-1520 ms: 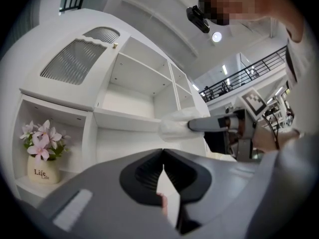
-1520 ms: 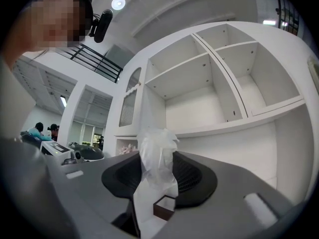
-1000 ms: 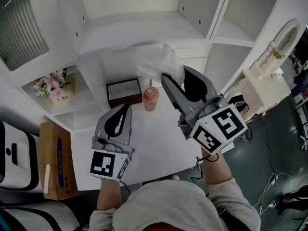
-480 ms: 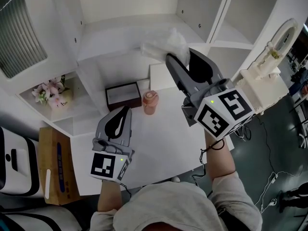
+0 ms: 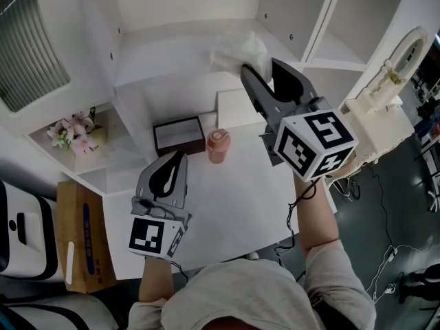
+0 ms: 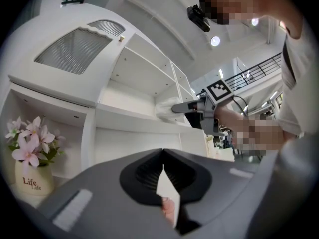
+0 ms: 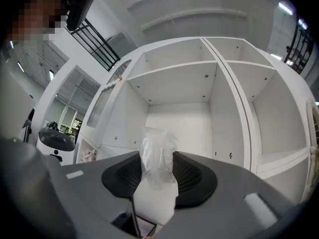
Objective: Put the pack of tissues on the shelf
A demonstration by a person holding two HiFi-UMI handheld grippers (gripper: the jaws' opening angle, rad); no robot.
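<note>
The pack of tissues (image 5: 236,51) is a white pack in crinkly clear plastic. My right gripper (image 5: 257,71) is shut on it and holds it up in front of the white shelf unit, just over the edge of a shelf board (image 5: 172,41). In the right gripper view the pack (image 7: 157,169) stands upright between the pads, with the open shelf compartment (image 7: 180,117) straight behind it. My left gripper (image 5: 173,158) hangs lower over the white table (image 5: 227,205), shut and empty. In the left gripper view its jaws (image 6: 163,156) meet at the tip, and the right gripper (image 6: 180,106) with the pack (image 6: 166,108) shows beyond.
A dark brown box (image 5: 177,135), a pink cup (image 5: 217,145) and a flat white box (image 5: 237,108) sit at the table's far side. A pot of pink flowers (image 5: 75,130) stands in a low left compartment. A cardboard box (image 5: 82,239) is on the floor at left, a white machine (image 5: 378,122) at right.
My right gripper has carried the pack of tissues upward and further toward the shelf, rolling a little. The left gripper has stayed where it was.
</note>
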